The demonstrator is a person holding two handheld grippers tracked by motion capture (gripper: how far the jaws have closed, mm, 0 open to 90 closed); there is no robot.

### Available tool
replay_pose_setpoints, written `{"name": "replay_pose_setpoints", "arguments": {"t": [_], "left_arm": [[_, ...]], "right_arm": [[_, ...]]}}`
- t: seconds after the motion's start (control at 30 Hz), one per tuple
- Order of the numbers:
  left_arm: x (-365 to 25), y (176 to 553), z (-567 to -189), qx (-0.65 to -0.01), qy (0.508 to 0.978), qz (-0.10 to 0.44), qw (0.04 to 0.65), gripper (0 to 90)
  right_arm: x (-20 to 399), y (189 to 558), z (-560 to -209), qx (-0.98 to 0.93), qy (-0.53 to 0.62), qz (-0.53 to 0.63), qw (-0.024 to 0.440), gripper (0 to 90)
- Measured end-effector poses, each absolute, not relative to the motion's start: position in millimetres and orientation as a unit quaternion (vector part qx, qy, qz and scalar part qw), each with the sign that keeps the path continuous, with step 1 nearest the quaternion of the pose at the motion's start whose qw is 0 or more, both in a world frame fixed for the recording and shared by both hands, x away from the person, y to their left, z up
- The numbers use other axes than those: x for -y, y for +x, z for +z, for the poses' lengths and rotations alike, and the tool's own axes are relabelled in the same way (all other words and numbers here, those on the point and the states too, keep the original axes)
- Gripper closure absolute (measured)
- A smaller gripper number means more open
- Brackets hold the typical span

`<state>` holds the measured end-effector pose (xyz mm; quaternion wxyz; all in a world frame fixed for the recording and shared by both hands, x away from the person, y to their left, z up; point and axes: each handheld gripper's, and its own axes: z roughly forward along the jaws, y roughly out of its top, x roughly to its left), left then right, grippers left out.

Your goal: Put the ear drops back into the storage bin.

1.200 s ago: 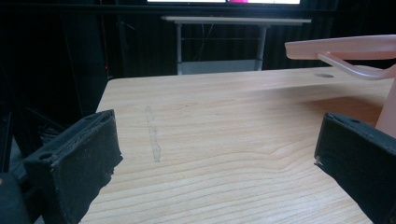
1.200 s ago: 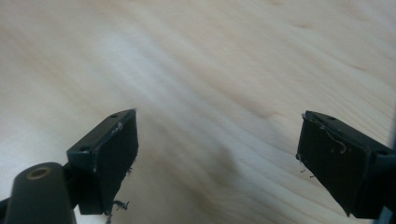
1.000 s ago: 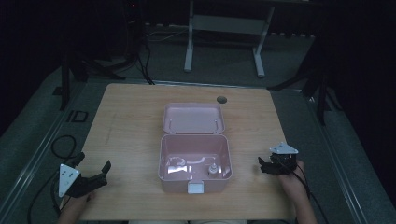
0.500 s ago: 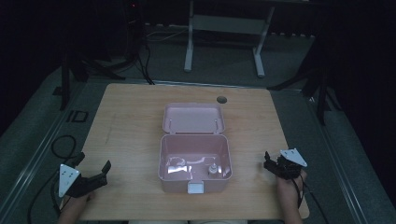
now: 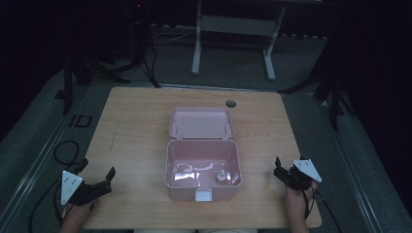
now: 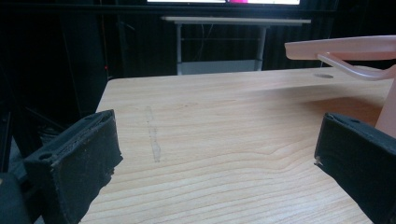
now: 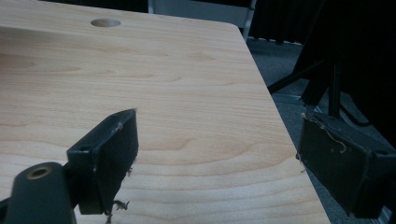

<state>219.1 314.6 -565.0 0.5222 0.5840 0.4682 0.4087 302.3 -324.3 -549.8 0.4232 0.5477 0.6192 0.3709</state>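
A pale wooden table point(image 5: 136, 131) sits in a dark room. Near its front corners I hold my left gripper point(image 5: 97, 180) and right gripper point(image 5: 281, 171), both spread wide and empty. Between them stands a pink box point(image 5: 203, 165), lid point(image 5: 200, 122) open, a small bottle point(image 5: 221, 177) inside.

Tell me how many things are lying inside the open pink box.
1 that I can make out: a small bottle near the front right corner of the pink box. The pale patches beside it look like glare, though something clear could be hidden there.
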Motion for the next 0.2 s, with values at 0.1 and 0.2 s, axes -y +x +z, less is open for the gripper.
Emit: {"name": "replay_pose_setpoints", "arguments": {"t": [0.1,0.2], "left_arm": [[-314.7,219.2,-565.0,-0.468,0.584,0.408,0.523,0.4],[-314.8,219.2,-565.0,-0.468,0.585,0.408,0.523,0.4]], "right_arm": [[325.1,302.7,-550.1,-0.615,0.552,0.371,0.425,12.3],[325.3,303.3,-550.3,-0.615,0.552,0.370,0.424,12.3]]}}
